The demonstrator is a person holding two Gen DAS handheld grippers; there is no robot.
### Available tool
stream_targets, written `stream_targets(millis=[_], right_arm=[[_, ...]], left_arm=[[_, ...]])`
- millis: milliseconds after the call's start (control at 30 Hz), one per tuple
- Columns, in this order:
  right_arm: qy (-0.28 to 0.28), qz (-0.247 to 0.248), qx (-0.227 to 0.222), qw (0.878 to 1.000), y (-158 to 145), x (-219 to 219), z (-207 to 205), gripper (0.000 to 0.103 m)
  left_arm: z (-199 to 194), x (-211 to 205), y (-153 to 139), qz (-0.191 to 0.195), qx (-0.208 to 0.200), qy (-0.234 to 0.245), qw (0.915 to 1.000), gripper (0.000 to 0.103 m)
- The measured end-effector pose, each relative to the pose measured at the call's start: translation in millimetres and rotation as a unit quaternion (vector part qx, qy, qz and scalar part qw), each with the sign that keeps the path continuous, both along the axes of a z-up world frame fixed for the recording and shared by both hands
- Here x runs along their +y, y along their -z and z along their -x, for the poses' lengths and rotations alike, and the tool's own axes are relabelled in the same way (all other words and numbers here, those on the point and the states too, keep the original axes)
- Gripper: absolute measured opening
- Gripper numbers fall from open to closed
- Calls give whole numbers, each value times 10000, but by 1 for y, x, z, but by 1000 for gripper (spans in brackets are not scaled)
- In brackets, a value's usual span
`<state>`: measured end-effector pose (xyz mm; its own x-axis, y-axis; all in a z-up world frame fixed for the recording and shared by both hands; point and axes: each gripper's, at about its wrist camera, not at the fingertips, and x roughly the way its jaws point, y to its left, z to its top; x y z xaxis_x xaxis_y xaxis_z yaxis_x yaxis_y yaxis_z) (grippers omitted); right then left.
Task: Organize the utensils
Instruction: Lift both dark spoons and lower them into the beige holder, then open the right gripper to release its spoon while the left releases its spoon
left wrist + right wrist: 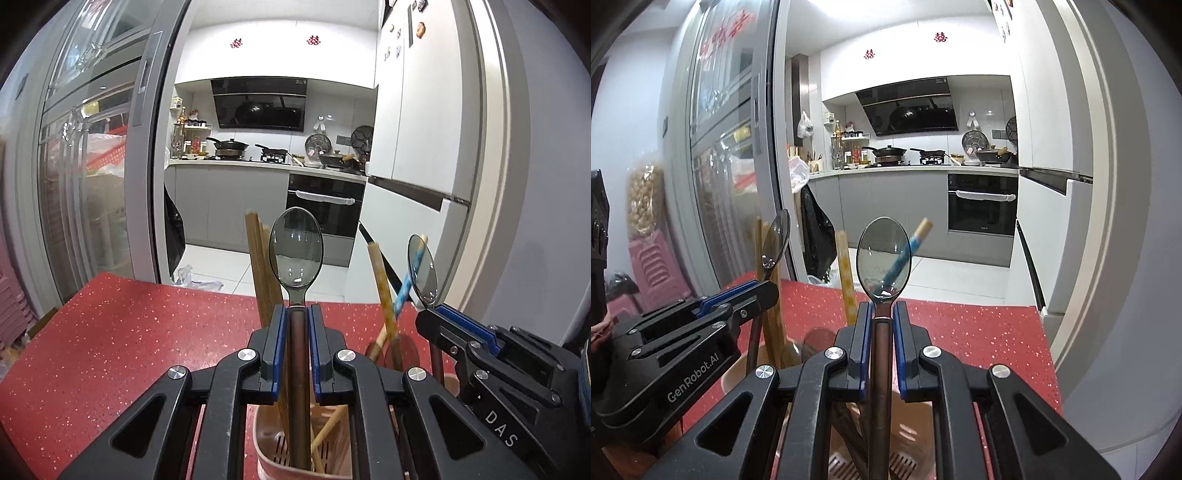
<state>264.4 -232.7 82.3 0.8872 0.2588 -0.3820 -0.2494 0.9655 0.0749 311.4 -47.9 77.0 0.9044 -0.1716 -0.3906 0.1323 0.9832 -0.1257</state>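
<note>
My left gripper [297,314] is shut on the brown handle of a translucent grey spoon [295,251], held upright, its lower end inside a pink utensil holder [269,439]. My right gripper [881,312] is shut on a second grey spoon [882,256], also upright, over the same holder [908,435]. Each gripper shows in the other's view: the right one [430,314] at right, the left one [768,291] at left. Wooden chopsticks [256,266] and a blue-patterned chopstick [406,284] stand in the holder.
The holder stands on a red speckled table [110,350]. A glass-door cabinet [85,166] is at left, a white fridge [413,129] at right, and a kitchen counter with pans [258,155] lies beyond the doorway.
</note>
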Motion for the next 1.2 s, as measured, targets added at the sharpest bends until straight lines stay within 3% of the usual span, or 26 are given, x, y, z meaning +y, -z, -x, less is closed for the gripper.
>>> stream_targets(millis=[300, 600, 700, 833, 1200], right_arm=[[5, 39, 330, 9994, 13, -4, 3, 12], [-115, -2, 744, 9972, 18, -5, 0, 13], [-145, -69, 921, 9956, 21, -8, -2, 23], [-159, -122, 919, 9956, 18, -10, 2, 45], [-190, -307, 1010, 9942, 2, -11, 16, 63]], left_arm=[[3, -5, 13, -308, 401, -49, 9987, 37], [3, -6, 14, -341, 694, -7, 9970, 37], [5, -5, 13, -279, 755, -23, 9968, 37], [7, -3, 14, -265, 818, -45, 9963, 37], [16, 3, 8, -321, 838, -111, 9959, 37]])
